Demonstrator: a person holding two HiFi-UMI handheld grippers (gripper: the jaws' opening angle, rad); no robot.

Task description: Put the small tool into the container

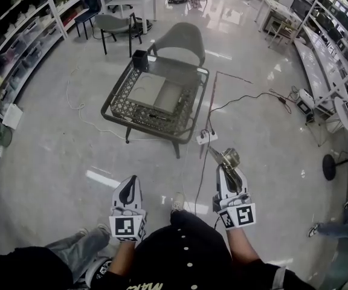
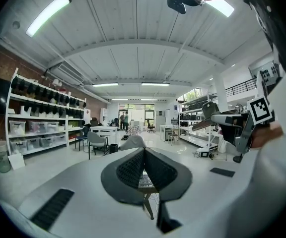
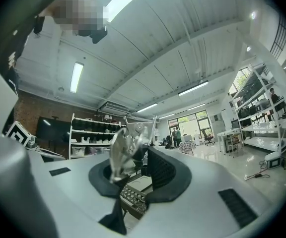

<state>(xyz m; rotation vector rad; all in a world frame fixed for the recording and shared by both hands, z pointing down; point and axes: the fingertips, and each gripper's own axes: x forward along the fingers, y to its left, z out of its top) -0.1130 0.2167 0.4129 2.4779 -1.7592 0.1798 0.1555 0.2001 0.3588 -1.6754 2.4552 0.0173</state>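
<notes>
I hold both grippers low in front of me, over the floor. My right gripper (image 1: 228, 173) is shut on a small shiny metal tool (image 1: 225, 157), which sticks out past its fingertips. In the right gripper view the tool (image 3: 122, 151) stands upright between the dark pads of the gripper (image 3: 133, 168). My left gripper (image 1: 130, 185) is shut with nothing in it, and in its own view the pads of this gripper (image 2: 144, 168) meet. A black open-topped container (image 1: 140, 59) stands on the far left corner of a low wicker table (image 1: 116, 104), well ahead of both grippers.
A grey chair (image 1: 185, 36) stands behind the table. A power strip (image 1: 206, 138) and cables (image 1: 246, 98) lie on the glossy floor between me and the table. Shelves (image 1: 17, 47) line the left wall and benches (image 1: 331, 53) the right. Another person's legs (image 1: 71, 246) are at lower left.
</notes>
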